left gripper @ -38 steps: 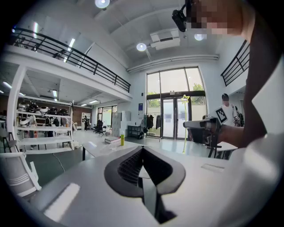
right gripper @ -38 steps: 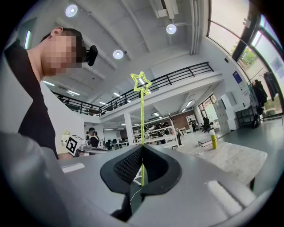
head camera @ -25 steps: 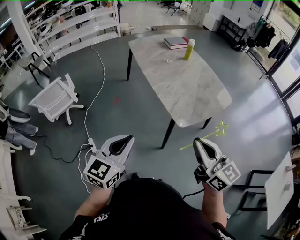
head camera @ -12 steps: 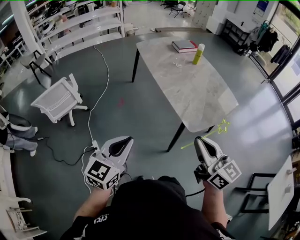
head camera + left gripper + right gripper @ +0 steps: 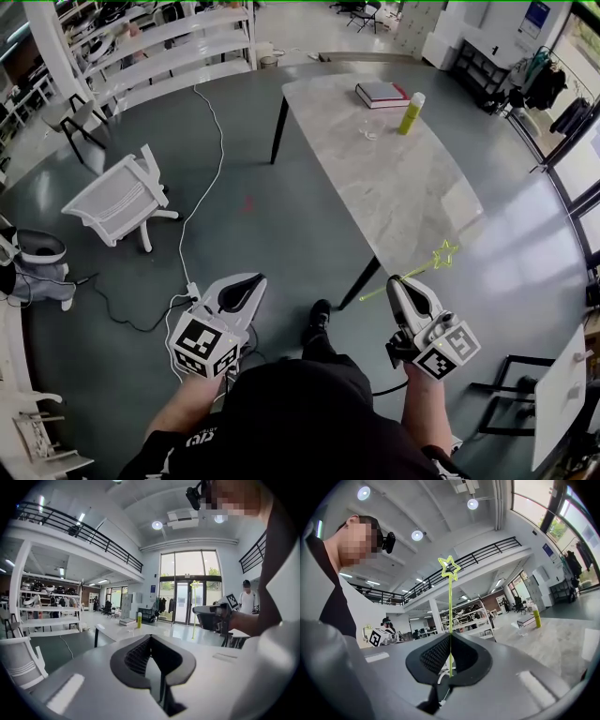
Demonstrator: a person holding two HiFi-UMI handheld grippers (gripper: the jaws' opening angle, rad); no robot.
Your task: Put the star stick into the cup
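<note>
The star stick point(image 5: 424, 266) is a thin yellow-green wand with a star outline at its tip. My right gripper point(image 5: 401, 281) is shut on its shaft, and the star point(image 5: 449, 568) stands well above the jaws in the right gripper view. A small clear cup point(image 5: 368, 134) sits far off on the marble table point(image 5: 412, 202), near a yellow bottle point(image 5: 411, 112). My left gripper point(image 5: 246, 279) hangs at the lower left over the floor, with its jaws closed together and nothing between them. The left gripper view also shows the right gripper point(image 5: 213, 617) with the stick.
A book point(image 5: 380, 93) lies at the table's far end. A white office chair point(image 5: 117, 197) stands on the grey floor to the left, and a white cable point(image 5: 202, 178) runs past it. White shelving point(image 5: 159, 47) lines the back left. My shoe point(image 5: 317, 319) is near the table leg.
The table and floor have slid across the head view as I walk toward the table, and a foot now shows. Both grippers hold the same pose, the right still gripping the stick.
</note>
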